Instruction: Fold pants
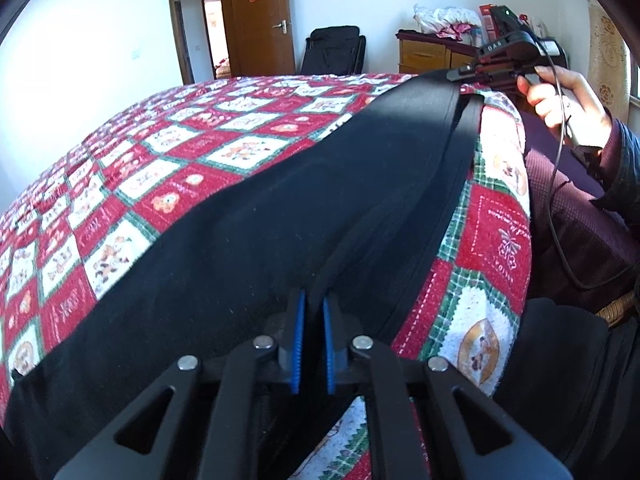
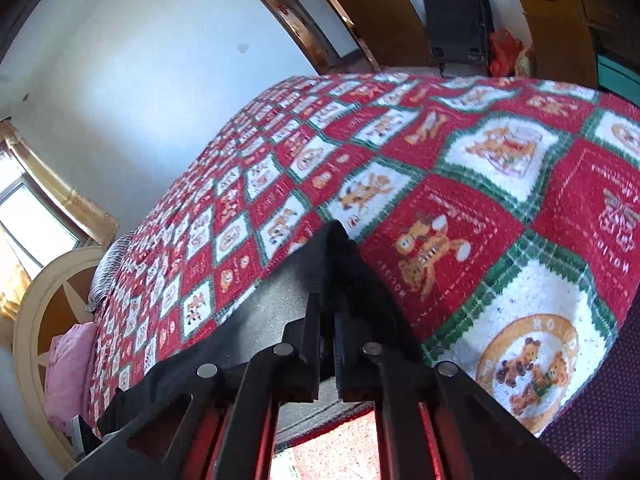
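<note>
Black pants (image 1: 280,208) lie stretched lengthwise along the right side of a red, white and green patchwork quilt (image 1: 160,160). At the near end, my left gripper (image 1: 314,300) is shut, its blue pads pinching a raised fold of the black fabric. At the far end, a hand holds my right gripper (image 1: 454,75) with its tip on the pants' edge. In the right wrist view the right gripper (image 2: 328,304) is shut on the pants (image 2: 288,292), and the cloth rises in a peak between its fingers above the quilt (image 2: 440,160).
The person's hand and dark sleeve (image 1: 560,96) are beyond the bed's right edge, with a cable hanging down. A black chair (image 1: 334,50), a wooden cabinet (image 1: 432,54) and an open door stand behind the bed. A headboard (image 2: 44,300) and pink pillow (image 2: 68,372) are at one end.
</note>
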{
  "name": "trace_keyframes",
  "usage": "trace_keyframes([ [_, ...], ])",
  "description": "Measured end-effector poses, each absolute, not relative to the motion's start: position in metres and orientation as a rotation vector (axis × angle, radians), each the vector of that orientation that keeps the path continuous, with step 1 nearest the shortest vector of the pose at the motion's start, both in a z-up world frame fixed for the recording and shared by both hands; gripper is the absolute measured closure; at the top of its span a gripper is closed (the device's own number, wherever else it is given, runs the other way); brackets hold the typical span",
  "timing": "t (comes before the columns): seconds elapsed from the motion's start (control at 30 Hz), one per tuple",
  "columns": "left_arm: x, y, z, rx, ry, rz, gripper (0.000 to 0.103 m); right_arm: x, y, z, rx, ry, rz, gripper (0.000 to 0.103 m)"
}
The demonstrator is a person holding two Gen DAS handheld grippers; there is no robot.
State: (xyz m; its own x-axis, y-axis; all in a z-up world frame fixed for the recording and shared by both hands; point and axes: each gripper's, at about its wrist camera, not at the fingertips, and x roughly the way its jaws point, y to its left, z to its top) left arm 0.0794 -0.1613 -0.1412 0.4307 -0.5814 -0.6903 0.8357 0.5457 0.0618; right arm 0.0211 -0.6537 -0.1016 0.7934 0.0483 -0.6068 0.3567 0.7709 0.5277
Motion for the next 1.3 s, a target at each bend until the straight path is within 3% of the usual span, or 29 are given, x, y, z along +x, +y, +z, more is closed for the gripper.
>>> trace_keyframes([
  [0.23, 0.075, -0.149, -0.124, 0.377, 0.628, -0.935, 0.094, 0.004, -0.655, -0.081, 0.66, 0.592, -0.163, 0.098],
  [0.53, 0.062, -0.154, -0.148, 0.39, 0.683, -0.992, 0.094, -0.012, -0.664, -0.117, 0.679, 0.681, -0.193, 0.098],
  [0.9, 0.057, -0.156, -0.154, 0.397, 0.697, -1.013, 0.093, -0.011, -0.662, -0.114, 0.638, 0.706, -0.203, 0.097],
  [1.0, 0.059, -0.154, -0.152, 0.379, 0.695, -0.99, 0.077, -0.013, -0.661, -0.108, 0.63, 0.695, -0.235, 0.088],
  [1.07, 0.058, -0.149, -0.147, 0.36, 0.673, -0.97, 0.051, -0.017, -0.656, -0.097, 0.575, 0.66, -0.288, 0.083],
  [1.13, 0.055, -0.141, -0.139, 0.33, 0.635, -0.968, 0.039, -0.02, -0.65, -0.086, 0.533, 0.629, -0.316, 0.072],
  [1.17, 0.053, -0.136, -0.135, 0.32, 0.619, -0.969, 0.037, -0.022, -0.644, -0.079, 0.518, 0.606, -0.306, 0.066],
  [1.3, 0.055, -0.128, -0.131, 0.302, 0.598, -0.932, 0.028, -0.007, -0.605, -0.071, 0.449, 0.62, -0.139, 0.065],
])
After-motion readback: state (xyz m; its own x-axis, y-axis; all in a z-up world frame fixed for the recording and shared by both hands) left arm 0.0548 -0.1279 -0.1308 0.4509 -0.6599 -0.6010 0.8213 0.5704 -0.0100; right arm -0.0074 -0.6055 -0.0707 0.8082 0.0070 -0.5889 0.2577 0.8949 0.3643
